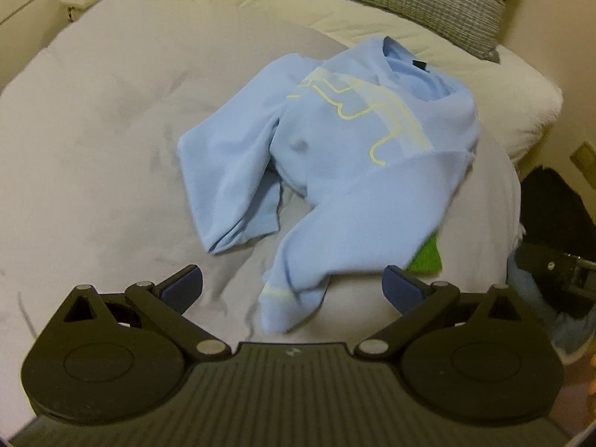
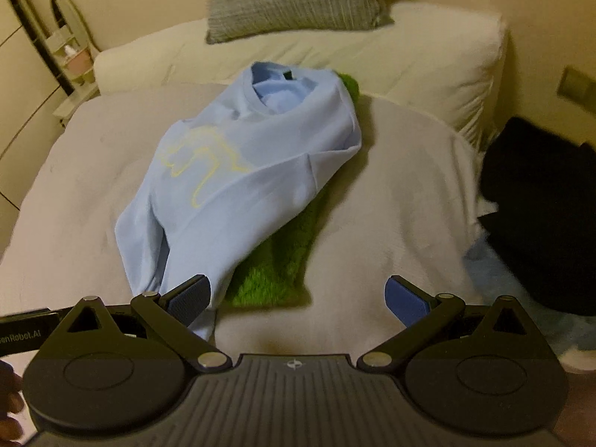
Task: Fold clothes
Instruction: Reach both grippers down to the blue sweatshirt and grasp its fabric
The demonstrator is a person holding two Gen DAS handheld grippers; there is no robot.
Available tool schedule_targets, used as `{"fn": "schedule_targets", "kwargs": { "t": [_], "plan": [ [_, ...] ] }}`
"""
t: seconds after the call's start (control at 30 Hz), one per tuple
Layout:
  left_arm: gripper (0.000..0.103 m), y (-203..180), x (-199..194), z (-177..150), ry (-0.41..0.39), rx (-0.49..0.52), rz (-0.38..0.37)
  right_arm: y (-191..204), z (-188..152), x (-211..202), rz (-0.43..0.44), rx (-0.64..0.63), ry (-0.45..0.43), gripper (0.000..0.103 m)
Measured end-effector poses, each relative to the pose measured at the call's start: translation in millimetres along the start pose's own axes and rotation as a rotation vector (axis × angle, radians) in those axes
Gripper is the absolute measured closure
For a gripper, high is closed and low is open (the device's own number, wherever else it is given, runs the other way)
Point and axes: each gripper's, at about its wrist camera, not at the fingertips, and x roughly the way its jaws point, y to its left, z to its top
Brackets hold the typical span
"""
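Observation:
A light blue sweatshirt (image 1: 335,156) with a pale yellow print lies crumpled on the grey bed cover (image 1: 104,149), collar toward the pillows. One sleeve end reaches toward my left gripper (image 1: 294,287), which is open with the cuff lying between its blue pads but not gripped. In the right wrist view the same sweatshirt (image 2: 238,171) rests partly over a green fuzzy garment (image 2: 275,260). My right gripper (image 2: 298,300) stands open above the green garment's near edge, its left pad (image 2: 190,298) in front of the blue sleeve.
Cream pillows (image 2: 409,59) and a grey checked cushion (image 2: 294,0) lie at the head of the bed. A dark garment or bag (image 2: 540,216) sits off the bed's right side. A small shelf (image 2: 70,59) stands at the far left by the wall.

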Motion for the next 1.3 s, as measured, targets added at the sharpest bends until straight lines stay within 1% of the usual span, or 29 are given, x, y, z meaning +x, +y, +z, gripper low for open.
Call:
{"fn": "schedule_targets", "kwargs": {
  "t": [0.13, 0.27, 0.37, 0.47, 0.6, 0.7, 0.77, 0.8, 0.83, 0.87, 0.9, 0.93, 0.97, 1.0, 1.07, 1.1, 1.13, 1.2, 1.23, 1.27, 1.3],
  "plan": [
    [0.002, -4.8, 28.6, 27.5, 0.000, 0.002, 0.006, -11.8, 27.8, 38.8, 0.070, 0.082, 0.036, 0.000],
    [0.002, -8.1, 58.0, 58.2, 0.007, -0.006, 0.008, -23.0, 54.5, 75.7, 0.146, 0.181, 0.053, 0.000],
    [0.002, -8.2, 78.3, 77.0, 0.012, -0.009, 0.014, -33.7, 70.3, 102.6, 0.185, 0.263, 0.070, 0.000],
    [0.002, -10.9, 99.3, 93.9, 0.019, -0.018, 0.019, -44.8, 77.9, 127.6, 0.223, 0.358, 0.087, 0.000],
    [0.002, -8.5, 121.9, 109.5, 0.033, -0.049, 0.009, -61.7, 77.4, 155.4, 0.248, 0.514, 0.103, 0.000],
    [0.001, -2.1, 137.2, 118.5, 0.032, -0.082, -0.012, -71.0, 78.2, 167.9, 0.269, 0.589, 0.084, 0.001],
    [0.001, 3.7, 147.2, 123.2, 0.031, -0.106, -0.030, -75.1, 80.5, 174.2, 0.284, 0.615, 0.065, 0.012],
    [0.001, 8.8, 152.1, 123.8, 0.032, -0.120, -0.042, -72.6, 85.0, 173.5, 0.289, 0.579, 0.047, 0.034],
    [0.001, 13.9, 157.0, 124.3, 0.034, -0.134, -0.055, -68.9, 89.7, 172.1, 0.292, 0.535, 0.030, 0.052],
    [0.001, 19.8, 161.4, 124.4, 0.036, -0.153, -0.077, -62.7, 94.6, 168.7, 0.291, 0.477, 0.014, 0.059],
    [0.001, 26.3, 164.3, 123.4, 0.038, -0.179, -0.109, -56.9, 98.8, 164.2, 0.296, 0.430, -0.005, 0.069],
    [0.001, 32.2, 166.1, 121.8, 0.040, -0.205, -0.134, -51.9, 102.4, 161.0, 0.300, 0.393, -0.015, 0.070],
    [0.001, 37.3, 168.0, 120.3, 0.041, -0.231, -0.158, -49.1, 104.2, 160.9, 0.304, 0.382, -0.007, 0.070],
    [0.001, 40.8, 170.2, 119.7, 0.042, -0.253, -0.176, -47.1, 105.2, 161.6, 0.305, 0.376, 0.003, 0.067],
    [0.001, 44.5, 175.5, 120.1, 0.037, -0.285, -0.210, -47.9, 103.6, 167.3, 0.299, 0.401, 0.025, 0.054],
    [0.001, 45.2, 178.6, 121.2, 0.033, -0.295, -0.226, -50.3, 102.0, 169.9, 0.309, 0.427, 0.030, 0.040],
    [0.001, 45.4, 181.9, 122.8, 0.029, -0.298, -0.244, -52.7, 99.9, 172.2, 0.317, 0.452, 0.035, 0.038],
    [0.001, 45.2, 188.2, 126.9, 0.021, -0.295, -0.281, -53.5, 98.7, 178.3, 0.326, 0.472, 0.037, 0.038],
    [0.001, 45.6, 191.9, 128.5, 0.018, -0.294, -0.300, -52.8, 98.4, 180.0, 0.335, 0.467, 0.038, 0.043],
    [0.001, 46.5, 196.2, 129.5, 0.015, -0.292, -0.321, -50.8, 99.3, 180.5, 0.334, 0.450, 0.037, 0.049],
    [0.001, 47.4, 200.5, 130.5, 0.012, -0.289, -0.342, -47.4, 102.2, 181.3, 0.319, 0.418, 0.037, 0.063]
  ]
}}
